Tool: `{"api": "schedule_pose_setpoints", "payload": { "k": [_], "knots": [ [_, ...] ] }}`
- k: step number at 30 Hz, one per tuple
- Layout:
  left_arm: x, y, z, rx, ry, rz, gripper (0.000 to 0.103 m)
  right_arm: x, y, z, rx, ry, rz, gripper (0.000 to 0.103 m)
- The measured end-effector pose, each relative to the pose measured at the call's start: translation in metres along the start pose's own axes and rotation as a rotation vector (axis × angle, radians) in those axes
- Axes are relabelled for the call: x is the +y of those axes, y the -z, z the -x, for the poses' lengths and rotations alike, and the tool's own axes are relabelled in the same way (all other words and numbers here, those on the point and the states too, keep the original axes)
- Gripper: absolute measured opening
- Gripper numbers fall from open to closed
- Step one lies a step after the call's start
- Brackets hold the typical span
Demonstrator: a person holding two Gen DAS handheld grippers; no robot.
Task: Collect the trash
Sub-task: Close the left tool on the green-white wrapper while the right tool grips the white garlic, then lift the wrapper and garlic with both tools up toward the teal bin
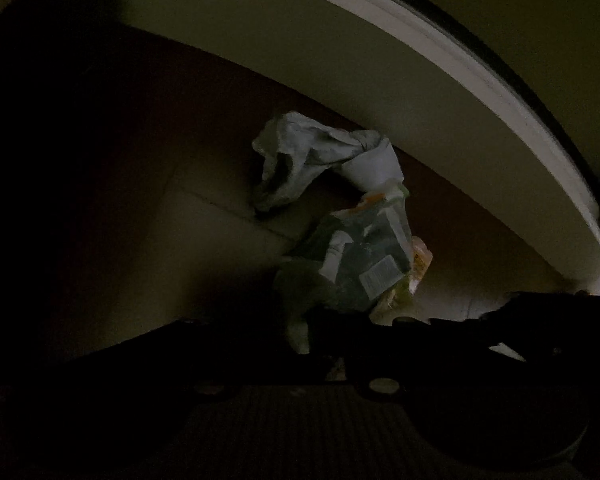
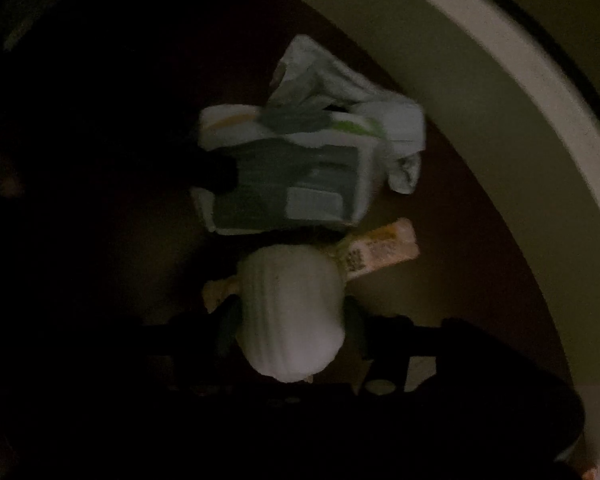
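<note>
Trash heap on a dim reddish floor [image 1: 160,240], close to the floor's edge where a pale wall [image 1: 300,60] and white skirting [image 1: 480,60] run past.

Largest piece: a grey-green packet [image 2: 292,188], lying flat, long axis across the right wrist view, one short end toward the wall edge, the other at the left gripper [image 1: 320,328]. Tongs there pressed nearly together, apparently pinching that packet's rim, though hard to confirm in the dark.

Just beyond, touching the packet and nearest the wall: a crumpled white wrapper [image 1: 300,160].

Nearer the camera: a ribbed white wad [image 2: 292,300], rounded, sitting between the spread tongs of the right gripper [image 2: 292,320], pads seemingly against both its flanks.

Smallest: a yellow wrapper [image 2: 380,248], partly under the wad, long axis slanting toward the wall.

Likely risks: thin rim pinch slipping or tearing under the packet's weight; round soft wad squirting out of wide tongs; crumpled wrapper dragged along, then dropped.
</note>
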State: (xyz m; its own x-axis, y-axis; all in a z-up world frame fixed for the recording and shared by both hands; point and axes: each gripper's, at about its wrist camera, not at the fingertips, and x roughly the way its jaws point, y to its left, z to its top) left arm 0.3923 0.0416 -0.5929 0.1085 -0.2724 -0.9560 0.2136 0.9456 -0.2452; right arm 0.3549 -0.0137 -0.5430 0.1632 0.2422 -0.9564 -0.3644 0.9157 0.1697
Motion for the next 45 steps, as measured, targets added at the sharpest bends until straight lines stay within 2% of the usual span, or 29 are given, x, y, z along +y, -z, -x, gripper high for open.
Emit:
{"api": "schedule_pose_setpoints", "payload": {
  "k": [9,14,20,30,36,45],
  "knots": [
    [-0.009,0.021,0.06,-0.027,-0.034,0.073,0.008,-0.016,0.014,0.082,-0.091,0.016,-0.019,0.053],
    [-0.025,0.022,0.127,-0.09,-0.07,0.106,0.008,-0.008,0.014,0.157,-0.171,0.01,-0.003,0.053],
    [-0.049,0.027,0.236,-0.223,-0.088,0.129,0.008,0.021,0.015,0.269,-0.314,0.001,0.034,0.053],
    [-0.086,0.071,0.423,-0.492,-0.107,0.138,0.008,0.074,0.03,0.436,-0.578,-0.001,0.099,0.053],
    [-0.094,0.104,0.513,-0.624,-0.14,0.146,0.008,0.106,0.036,0.515,-0.715,-0.004,0.15,0.053],
    [-0.088,0.138,0.629,-0.837,-0.212,0.156,0.008,0.162,0.017,0.604,-0.9,-0.02,0.234,0.053]
  ]
}}
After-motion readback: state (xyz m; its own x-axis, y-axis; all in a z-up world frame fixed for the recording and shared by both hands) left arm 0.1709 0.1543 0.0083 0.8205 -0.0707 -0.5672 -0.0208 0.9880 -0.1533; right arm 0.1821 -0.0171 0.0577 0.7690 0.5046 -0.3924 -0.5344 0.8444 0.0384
